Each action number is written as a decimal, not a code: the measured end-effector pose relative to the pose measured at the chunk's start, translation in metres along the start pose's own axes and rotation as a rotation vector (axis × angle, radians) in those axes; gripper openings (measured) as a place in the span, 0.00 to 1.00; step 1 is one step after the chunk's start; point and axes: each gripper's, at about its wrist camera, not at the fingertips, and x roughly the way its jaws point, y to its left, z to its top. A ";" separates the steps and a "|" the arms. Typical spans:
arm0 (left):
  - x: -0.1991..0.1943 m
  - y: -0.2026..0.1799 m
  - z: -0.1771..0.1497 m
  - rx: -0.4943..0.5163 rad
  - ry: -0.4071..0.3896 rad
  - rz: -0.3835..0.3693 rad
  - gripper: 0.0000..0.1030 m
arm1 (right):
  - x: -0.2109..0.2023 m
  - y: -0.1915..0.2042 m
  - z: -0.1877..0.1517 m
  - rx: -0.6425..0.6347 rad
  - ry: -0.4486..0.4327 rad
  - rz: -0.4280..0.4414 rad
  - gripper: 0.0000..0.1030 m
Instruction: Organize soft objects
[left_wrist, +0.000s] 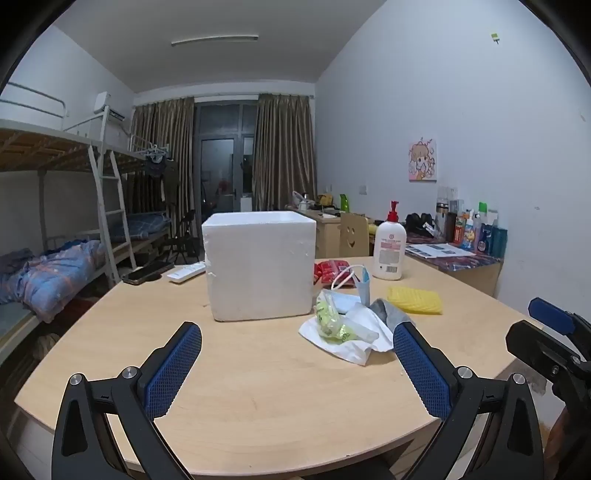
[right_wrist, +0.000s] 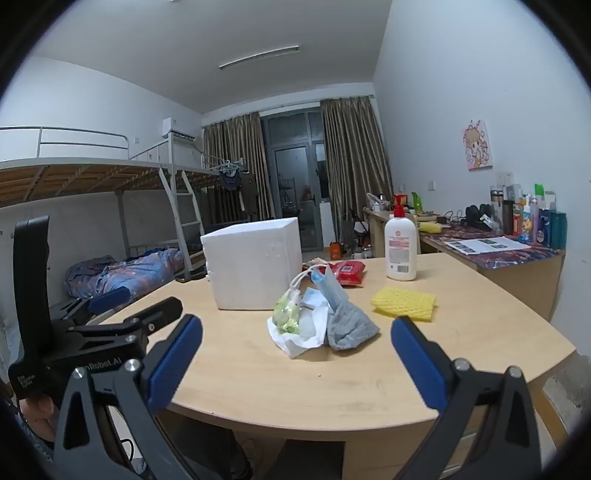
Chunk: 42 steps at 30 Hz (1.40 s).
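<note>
White foam box (left_wrist: 258, 266) stands beside soft pile (left_wrist: 347, 325), contents hidden

The white foam box (left_wrist: 260, 266) hides its own inside from both cameras, and covers part of the red crinkled packet (left_wrist: 330, 271) behind it; the print on the white pump bottle (right_wrist: 400, 249) is too small to read; in the left wrist view the right gripper (left_wrist: 554, 339) is cut off by the picture's edge; the grey cloth (left_wrist: 391, 314) lies half behind a blue finger pad.
</note>
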 end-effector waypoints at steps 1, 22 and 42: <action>0.000 -0.001 0.000 0.000 -0.004 0.001 1.00 | 0.000 0.000 0.000 0.012 0.005 0.001 1.00; -0.003 0.001 0.000 -0.022 -0.019 -0.033 1.00 | -0.004 -0.001 0.006 0.016 -0.015 -0.009 1.00; -0.002 0.005 0.002 -0.045 -0.010 -0.026 1.00 | 0.000 0.000 0.005 0.014 -0.008 -0.009 1.00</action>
